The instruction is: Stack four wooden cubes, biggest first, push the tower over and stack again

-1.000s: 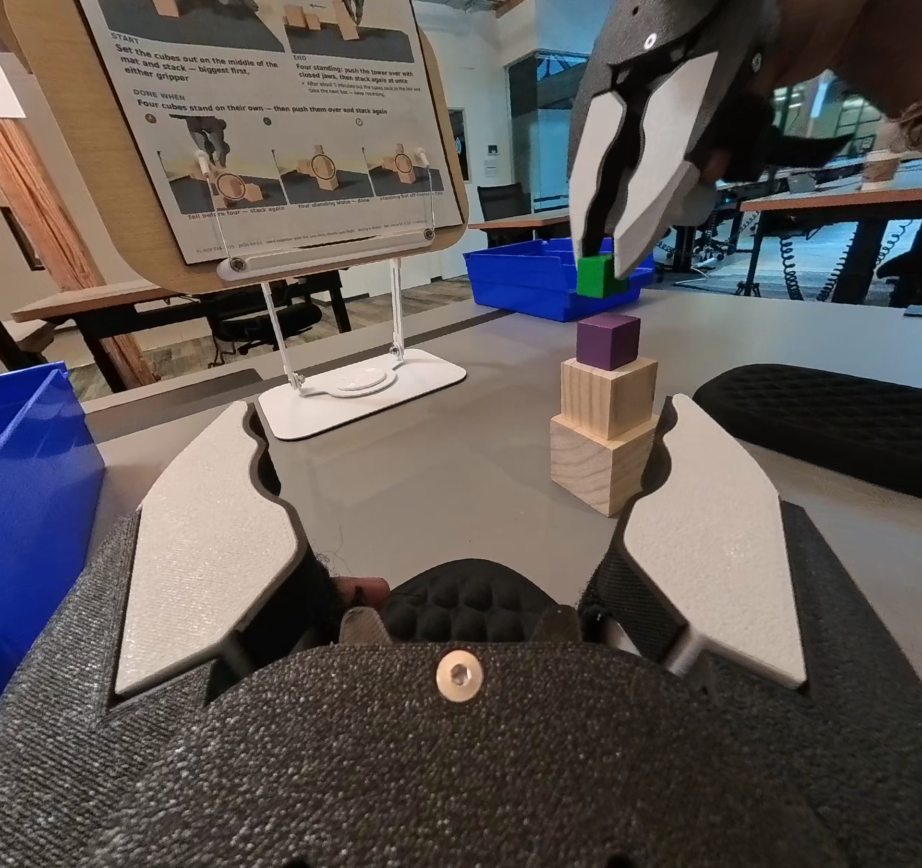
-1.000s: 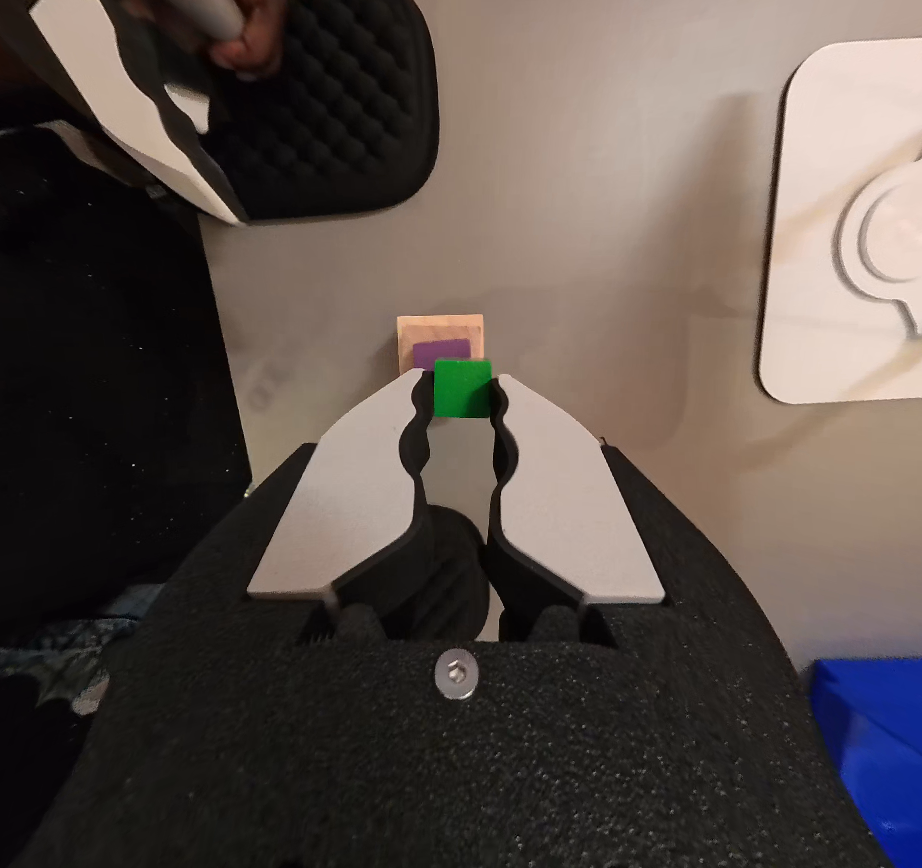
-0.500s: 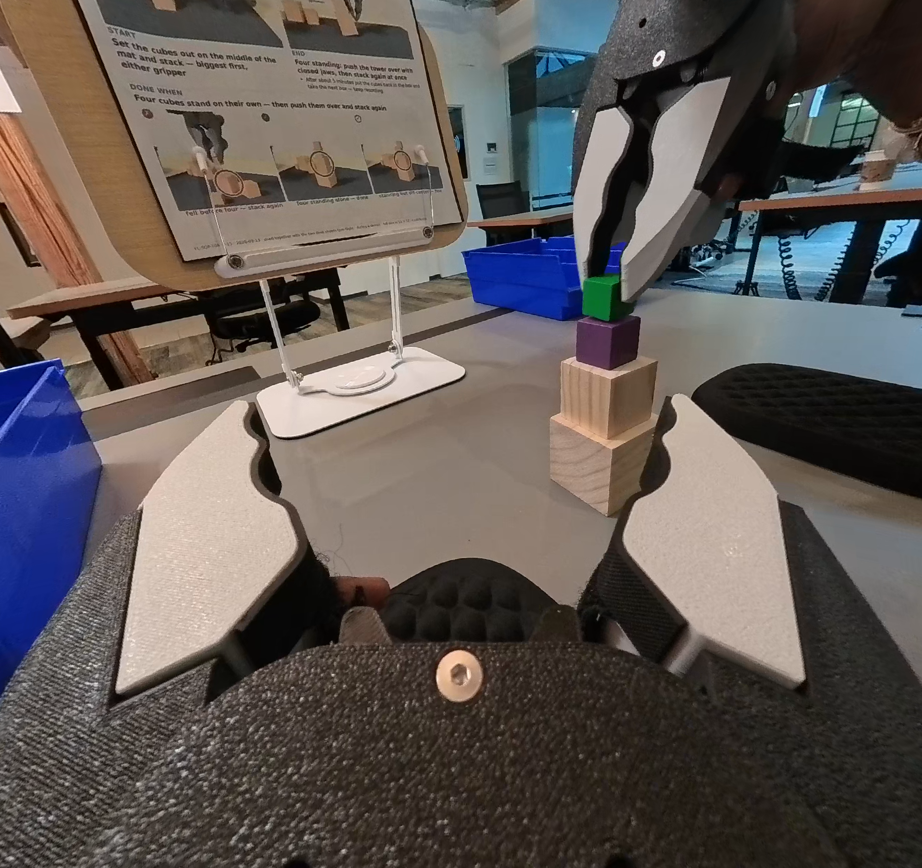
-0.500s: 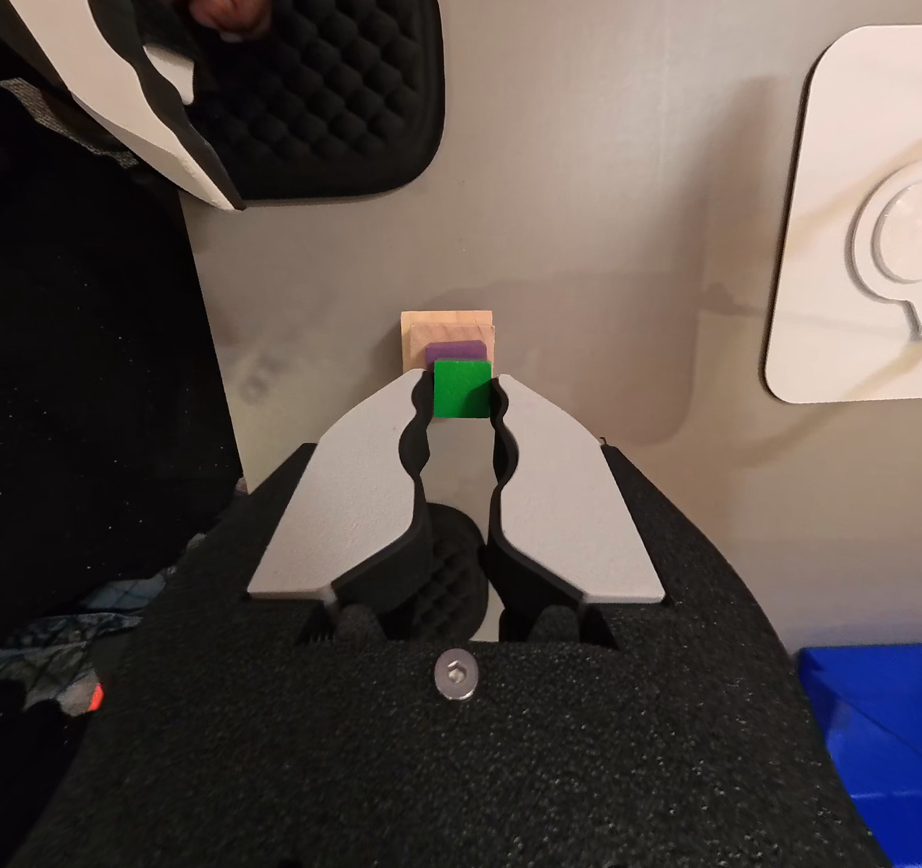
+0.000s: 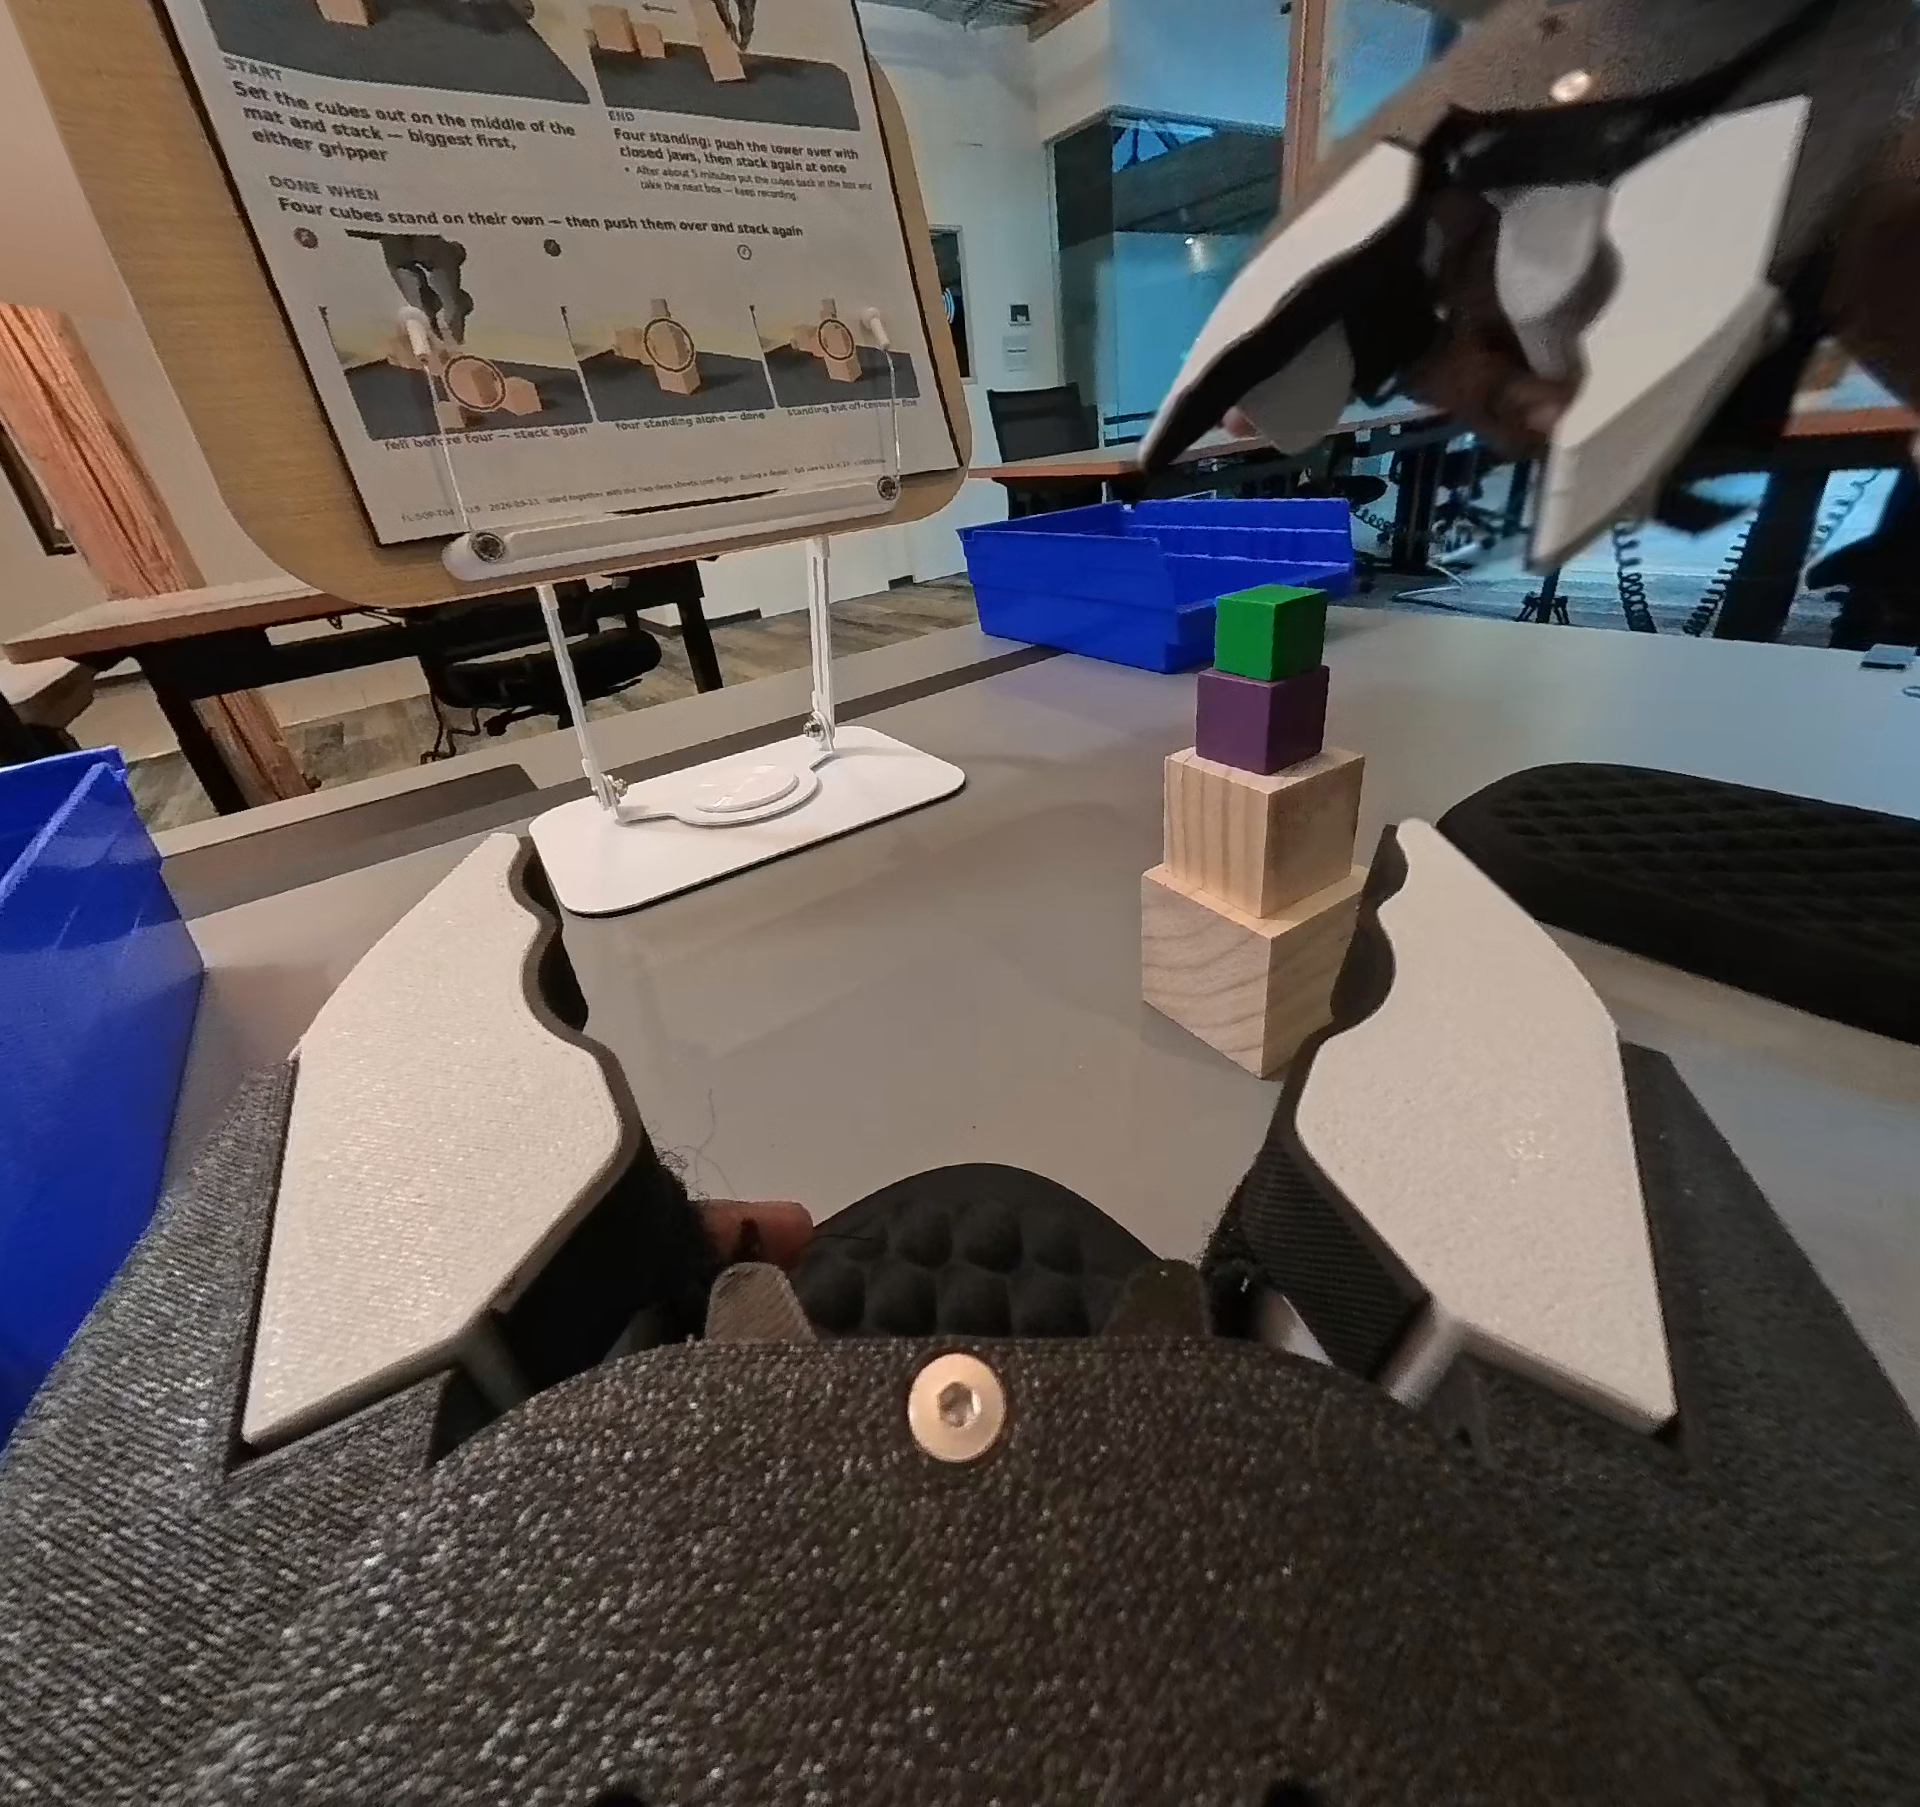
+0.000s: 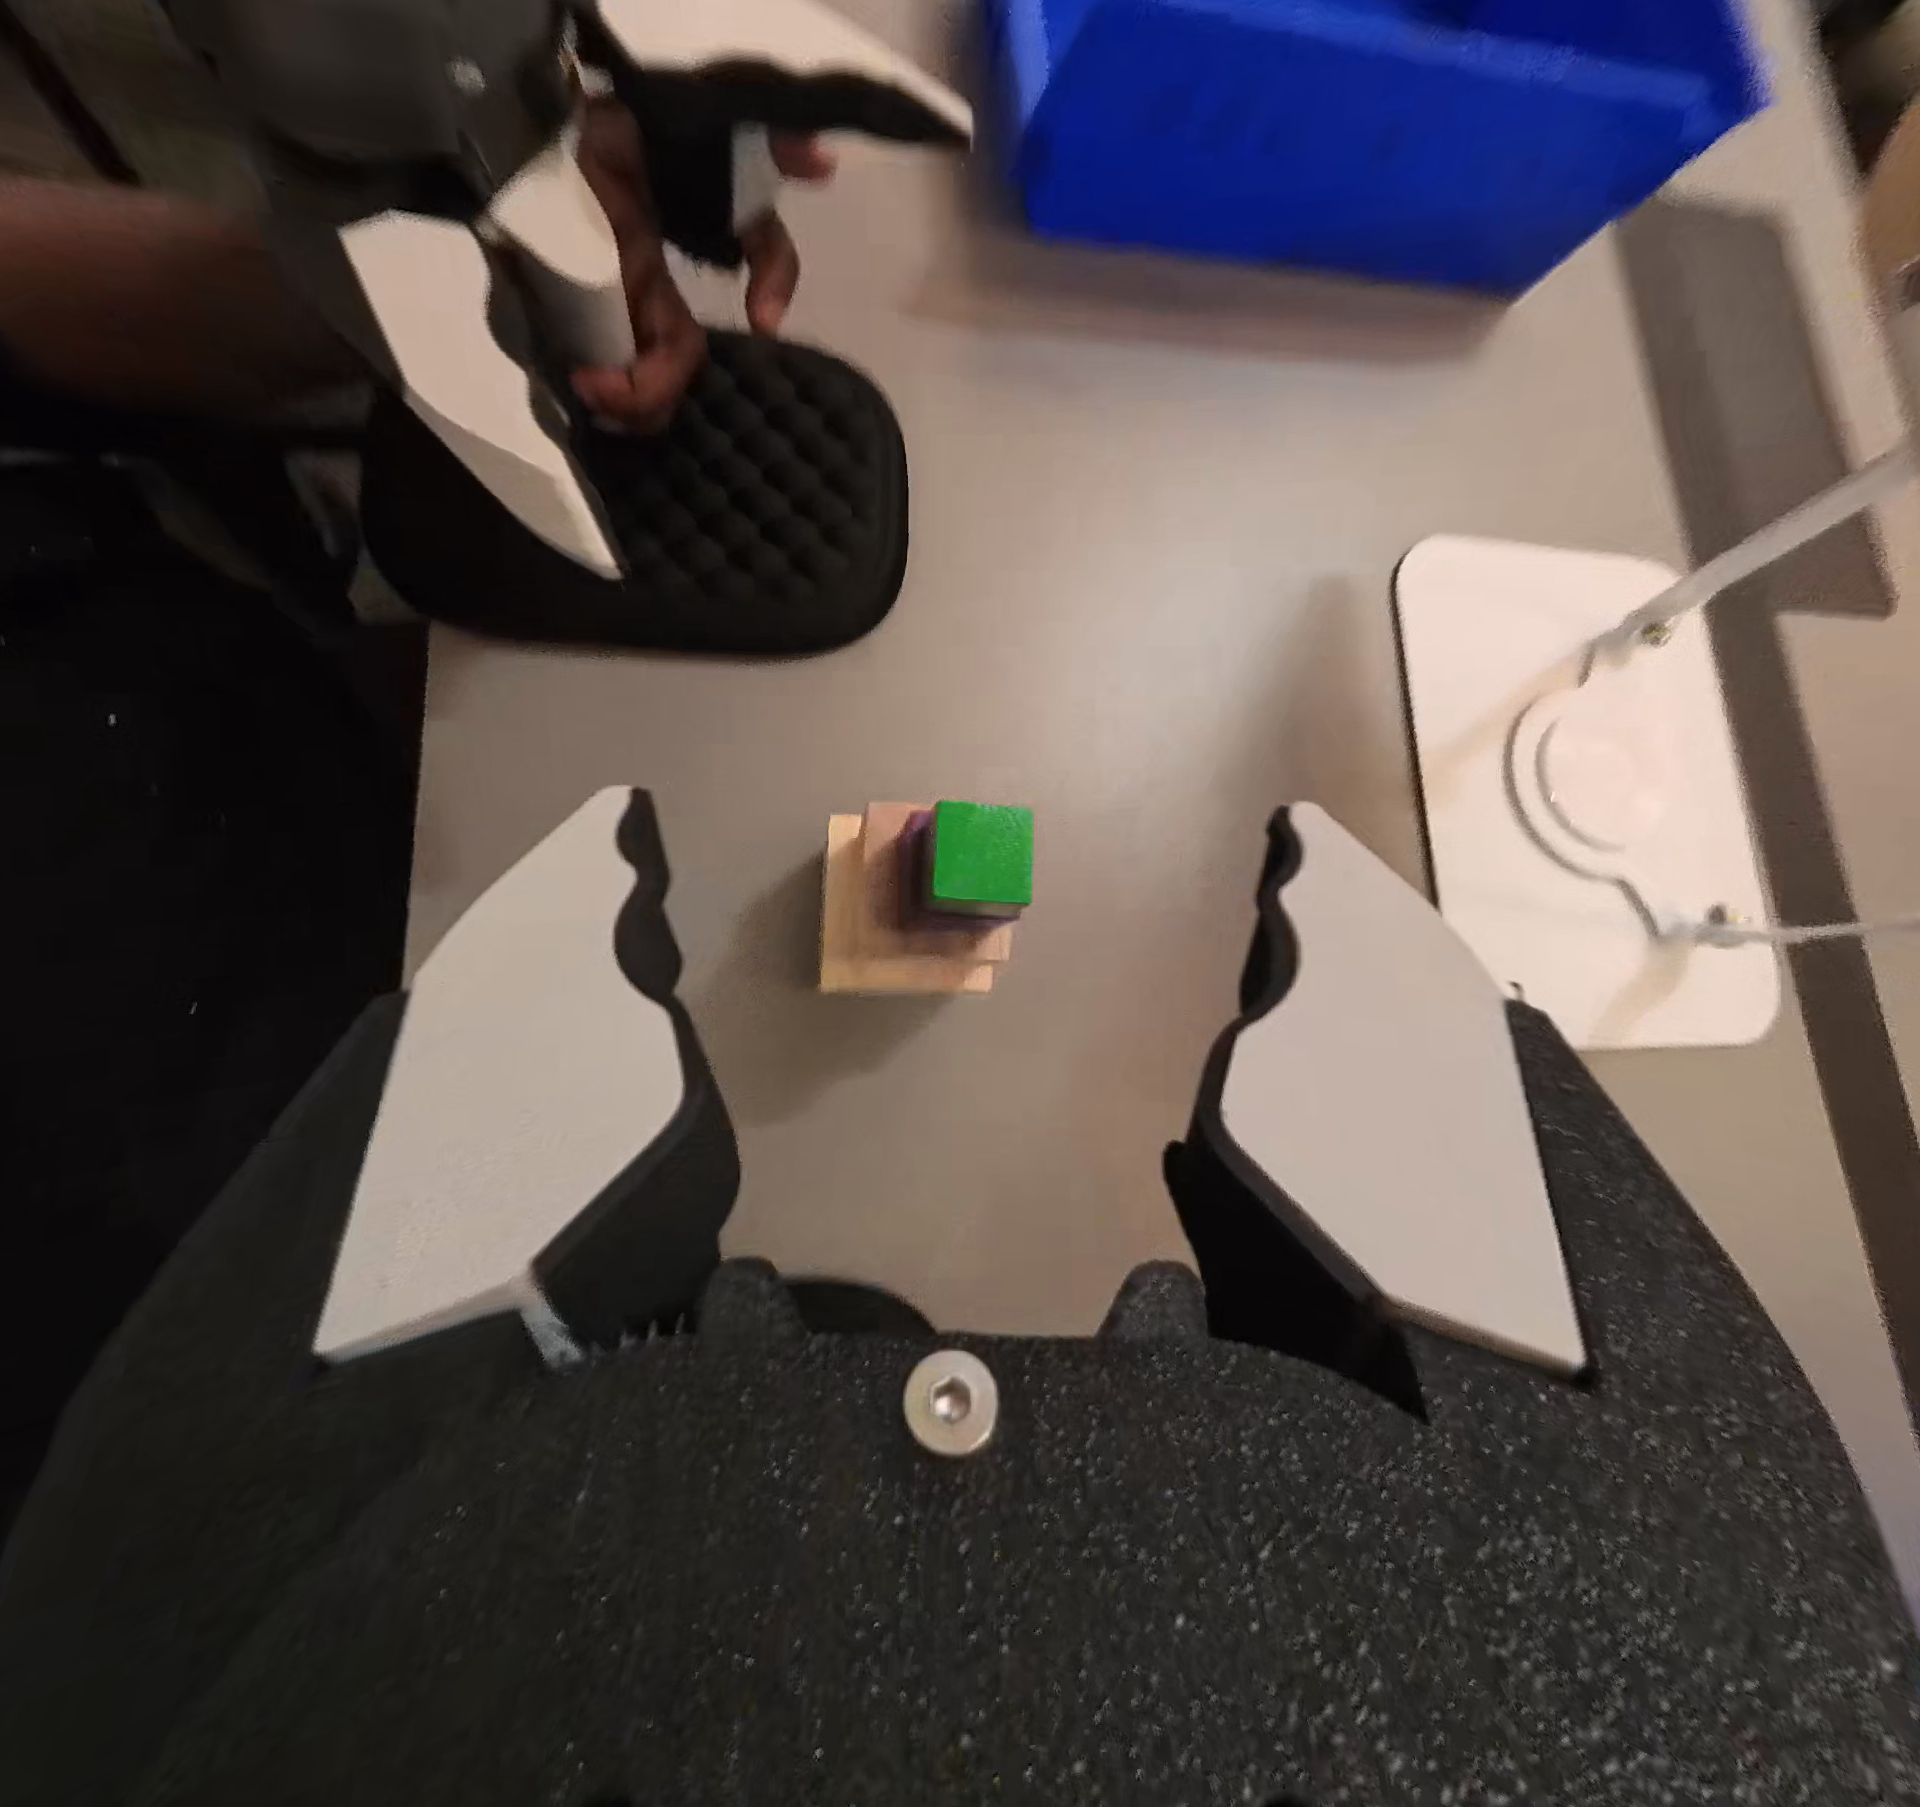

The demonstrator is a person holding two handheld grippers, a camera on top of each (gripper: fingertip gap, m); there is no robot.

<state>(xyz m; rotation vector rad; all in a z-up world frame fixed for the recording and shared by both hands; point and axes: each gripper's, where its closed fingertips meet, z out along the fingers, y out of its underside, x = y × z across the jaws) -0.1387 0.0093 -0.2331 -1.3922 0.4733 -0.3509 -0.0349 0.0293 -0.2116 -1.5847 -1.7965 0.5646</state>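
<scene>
A grey counter is seen carrying everything here. On its far side a blue bin is parked, and a second blue bin is seen at the near left edge. A wood-backed board holding an instruction sheet is propped up on a white stand, left of centre. Two black dimpled pads are laid on the counter: one off to the right, and one tucked right under the left gripper.

The left gripper is held low over the counter with its jaws spread wide and nothing gripped. The tower of cubes is stood just beside its right finger, though whether they actually touch can't be made out.

The right gripper is held up above the tower, looking straight down on it, jaws also wide apart and bare; clear gaps are left between both fingers and the cubes, so nothing is being held there either.

Now the stack itself, bottom up: a big plain wooden cube is sat on the counter, a slightly smaller wooden cube is set on that, a purple cube is next, and a little green cube is perched on top. From above, the upper cubes are seen shifted a bit off-centre.
</scene>
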